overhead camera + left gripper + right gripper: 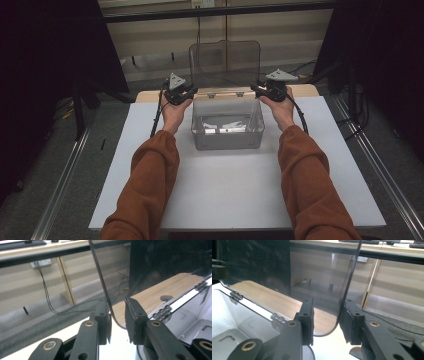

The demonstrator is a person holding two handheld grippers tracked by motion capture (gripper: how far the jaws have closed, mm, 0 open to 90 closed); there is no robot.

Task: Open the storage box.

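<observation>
Lid (225,62) of clear plastic stands upright behind its box (227,131), hinged along the back rim, at the far middle of the table (225,185). Each gripper sits at one lower corner of it — the left gripper (186,93) at the left edge, the right gripper (265,91) at the right.

In the left gripper view the jaws of the left gripper (117,322) straddle the lid's edge (100,277) with a gap showing on both sides, so they are parted, not clamped. The right gripper (326,321) looks the same in its own view: jaws apart, the rounded corner of the lid (347,290) between them, near or just touching the right pad.

My guess is that the lid is light and thin, fairly stiff but able to flex, and smooth enough to slip between pads. Its hinges (277,319) look small and could strain if one side is pushed ahead of the other. The side edges low down, near the corners, seem the best place to hold — both together and moved evenly. White items (225,127) lie inside the box.
</observation>
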